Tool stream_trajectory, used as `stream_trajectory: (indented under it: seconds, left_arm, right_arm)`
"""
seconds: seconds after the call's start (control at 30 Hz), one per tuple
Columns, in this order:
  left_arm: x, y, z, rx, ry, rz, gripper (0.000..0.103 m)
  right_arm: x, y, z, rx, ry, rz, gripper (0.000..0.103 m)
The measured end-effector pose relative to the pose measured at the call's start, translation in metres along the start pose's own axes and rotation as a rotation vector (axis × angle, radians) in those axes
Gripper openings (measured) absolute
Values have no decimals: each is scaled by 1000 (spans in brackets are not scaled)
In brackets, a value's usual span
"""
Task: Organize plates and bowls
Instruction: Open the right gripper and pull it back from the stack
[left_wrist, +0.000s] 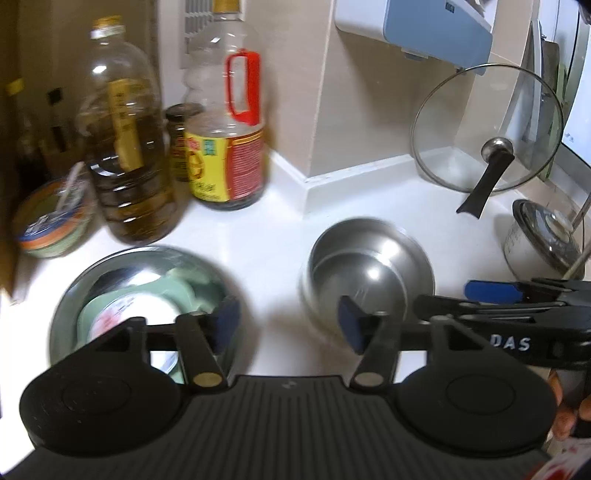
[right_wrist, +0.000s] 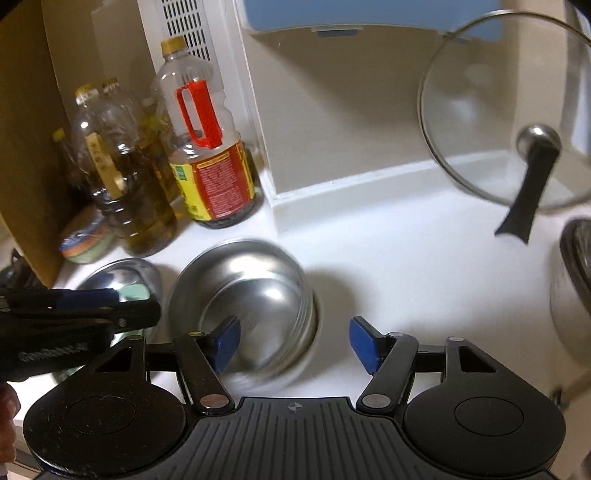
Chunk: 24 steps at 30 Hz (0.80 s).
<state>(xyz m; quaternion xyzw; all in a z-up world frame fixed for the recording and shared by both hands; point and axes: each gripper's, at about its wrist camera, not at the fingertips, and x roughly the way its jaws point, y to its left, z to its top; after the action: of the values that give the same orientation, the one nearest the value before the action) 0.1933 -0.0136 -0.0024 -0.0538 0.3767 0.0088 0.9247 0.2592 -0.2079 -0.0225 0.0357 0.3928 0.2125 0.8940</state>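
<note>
Both grippers hang over the near counter edge, side by side. Left gripper (left_wrist: 290, 325): jaws apart, nothing between the pads. Right gripper (right_wrist: 293, 343): likewise released and empty. Just beyond them on the white counter (left_wrist: 273, 236) sit 2 steel vessels: a stack of steel bowls (left_wrist: 365, 269) at right, nested to save room, and at left a wide steel bowl (left_wrist: 144, 291) holding a green dish (left_wrist: 177, 291). Judged: bowls set down, sorting unfinished. Far left, oil bottles (left_wrist: 125, 147); far right, a glass lid (left_wrist: 487, 125) leaning on the wall.
</note>
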Motion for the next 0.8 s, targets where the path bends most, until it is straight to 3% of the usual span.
stream_trajectory:
  seconds: [0.4,0.8]
  left_arm:
    - [-33,13,-70,-69,117,45,60]
    - [-39,27,-86,-77,141,57,60]
  right_arm:
    - [-15,34,-68,-57,142,65,70]
    - [-13,53,-81,-78,169,65,70]
